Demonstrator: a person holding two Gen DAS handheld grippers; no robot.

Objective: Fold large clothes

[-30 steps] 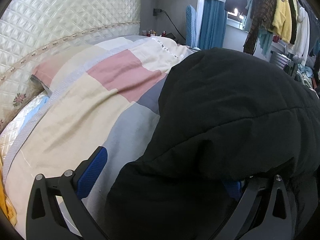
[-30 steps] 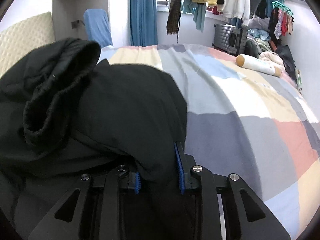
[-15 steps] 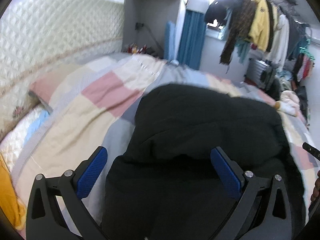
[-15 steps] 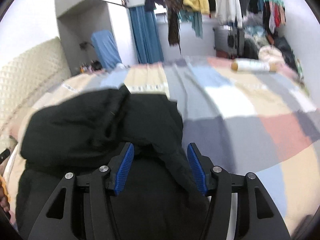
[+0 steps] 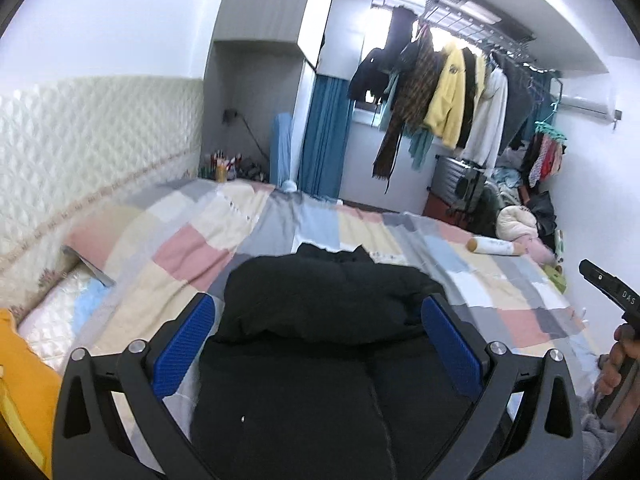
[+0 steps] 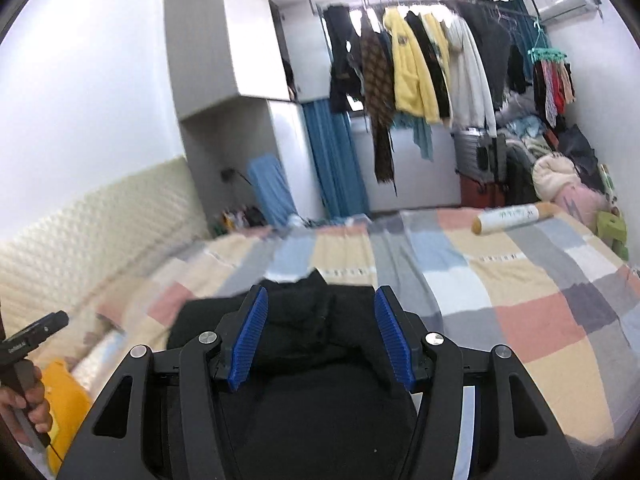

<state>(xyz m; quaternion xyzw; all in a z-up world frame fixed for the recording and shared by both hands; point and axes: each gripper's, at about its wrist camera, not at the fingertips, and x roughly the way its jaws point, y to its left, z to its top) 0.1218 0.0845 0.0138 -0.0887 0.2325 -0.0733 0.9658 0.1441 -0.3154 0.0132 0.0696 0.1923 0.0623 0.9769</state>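
Here the black padded jacket lies folded on the patchwork bed, its length running straight ahead below both tongs, left and right, each spread wide, gripping nothing

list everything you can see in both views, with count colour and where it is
jacket: one, black, folded over on the near part of the bed
bedspread: one, patchwork of pink, cream, grey and blue, covering the bed
headboard: one, cream quilted, along the left wall
bottle: one, white with tan ends, lying at the bed's far right
hanging clothes: several, yellow, white, black and brown, on a rail by the window
curtain: one, blue, beside the cupboard
suitcase: one, grey, on the floor under the rail
yellow cloth: one, near left of the bed
left tool: one, black with blue pads, open above the jacket
right tool: one, black with blue pads, open above the jacket
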